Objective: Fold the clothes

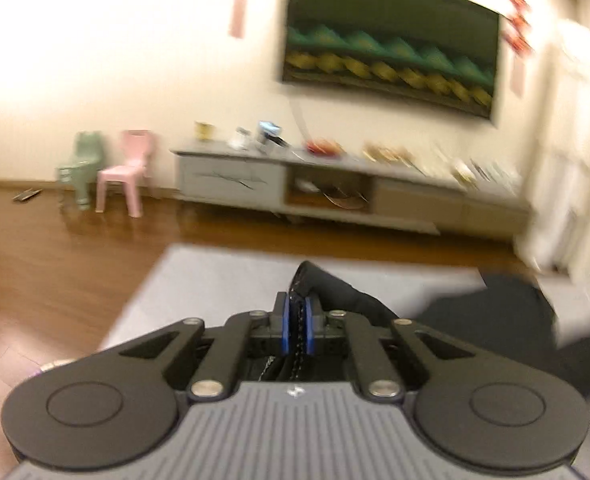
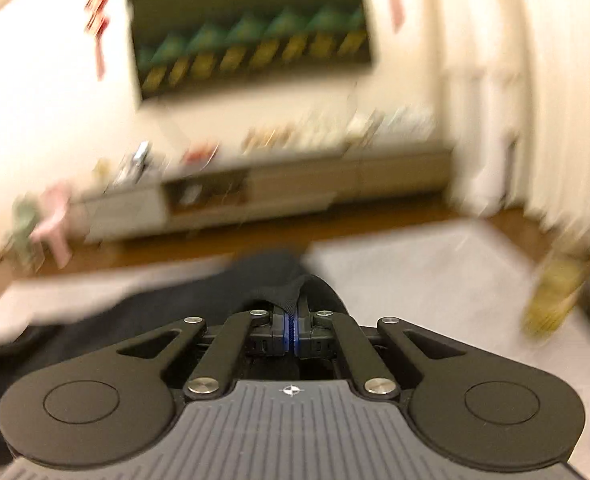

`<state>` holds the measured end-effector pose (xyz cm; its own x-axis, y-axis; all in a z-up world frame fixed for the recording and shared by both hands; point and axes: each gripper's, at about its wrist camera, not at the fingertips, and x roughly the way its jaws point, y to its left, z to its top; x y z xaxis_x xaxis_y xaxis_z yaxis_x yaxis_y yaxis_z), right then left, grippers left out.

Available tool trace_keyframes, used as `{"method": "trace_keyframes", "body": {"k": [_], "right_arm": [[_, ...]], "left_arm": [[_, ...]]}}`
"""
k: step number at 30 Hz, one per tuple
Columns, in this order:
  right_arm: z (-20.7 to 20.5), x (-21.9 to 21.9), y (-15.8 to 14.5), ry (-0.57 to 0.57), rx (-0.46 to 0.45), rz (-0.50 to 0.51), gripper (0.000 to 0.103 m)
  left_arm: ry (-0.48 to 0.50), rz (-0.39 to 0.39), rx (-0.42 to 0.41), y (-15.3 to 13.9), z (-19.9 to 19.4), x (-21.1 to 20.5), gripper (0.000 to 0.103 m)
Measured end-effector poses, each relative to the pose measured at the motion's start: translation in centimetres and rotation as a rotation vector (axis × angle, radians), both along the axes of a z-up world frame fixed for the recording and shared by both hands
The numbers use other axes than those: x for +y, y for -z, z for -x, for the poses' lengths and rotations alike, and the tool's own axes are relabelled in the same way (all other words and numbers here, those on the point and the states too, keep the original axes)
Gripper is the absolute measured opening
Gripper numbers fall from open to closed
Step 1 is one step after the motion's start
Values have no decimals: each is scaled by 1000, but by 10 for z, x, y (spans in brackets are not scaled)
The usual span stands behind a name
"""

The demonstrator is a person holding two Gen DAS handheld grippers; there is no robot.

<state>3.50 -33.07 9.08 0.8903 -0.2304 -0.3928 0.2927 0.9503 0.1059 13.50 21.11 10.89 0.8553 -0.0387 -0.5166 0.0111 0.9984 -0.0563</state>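
A black garment (image 1: 491,312) lies on a light grey surface (image 1: 215,276) and stretches off to the right. My left gripper (image 1: 298,322) is shut on an edge of it, with stitched black cloth pinched between the blue pads. In the right wrist view the same black garment (image 2: 199,292) spreads to the left. My right gripper (image 2: 292,330) is shut on another black edge of it that loops up over the fingertips. Both grippers hold the cloth raised above the surface. Both views are blurred by motion.
A long grey TV cabinet (image 1: 335,196) with clutter on top stands against the far wall under a wall screen (image 1: 391,40). A pink child's chair (image 1: 125,172) and a green one (image 1: 81,168) stand on the wooden floor (image 1: 55,272). A yellowish object (image 2: 555,296) sits at the surface's right edge.
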Motion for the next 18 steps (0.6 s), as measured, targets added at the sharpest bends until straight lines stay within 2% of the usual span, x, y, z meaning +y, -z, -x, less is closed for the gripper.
{"method": "trace_keyframes", "body": {"k": [2,3,5,6,7,8,9,10,11,12,15,16,17,18], "right_arm": [[-19,-18,-7,86,33,48,0],[-36,-28,6,123,93,52,0],[-70,-47,33,199,221,58,0],[-80,-55,53,224,287,32,2],[-88,-63,74,248,352,2,3],[-87,-62,77,242,343,-15,3],[-85,-60,78,232,326,-31,8],[-84,-58,79,223,308,-47,20],[-82,-55,79,213,291,-63,28],[-80,-53,80,204,273,-79,38],[-75,-46,83,175,220,-126,41],[-73,-44,83,166,202,-142,53],[-72,-42,84,156,185,-157,61],[-78,-34,77,110,174,-161,73]], "left_arm": [[-74,14,34,-8,-49,8,8],[-111,21,51,-11,-74,12,8],[-131,-22,204,25,-111,6,11],[-139,-45,283,45,-130,2,16],[-159,-62,335,62,-131,-1,17],[-135,-35,327,72,-118,-3,21],[-106,-3,312,81,-104,-4,34],[-93,21,301,87,-87,-4,45],[-82,44,291,93,-69,-4,64],[-79,44,279,97,-53,-5,74],[-68,15,279,113,-25,-9,78],[-62,2,287,119,-21,-11,78],[-52,-5,291,121,-18,-15,81],[-39,-19,290,123,-18,-18,82]]}}
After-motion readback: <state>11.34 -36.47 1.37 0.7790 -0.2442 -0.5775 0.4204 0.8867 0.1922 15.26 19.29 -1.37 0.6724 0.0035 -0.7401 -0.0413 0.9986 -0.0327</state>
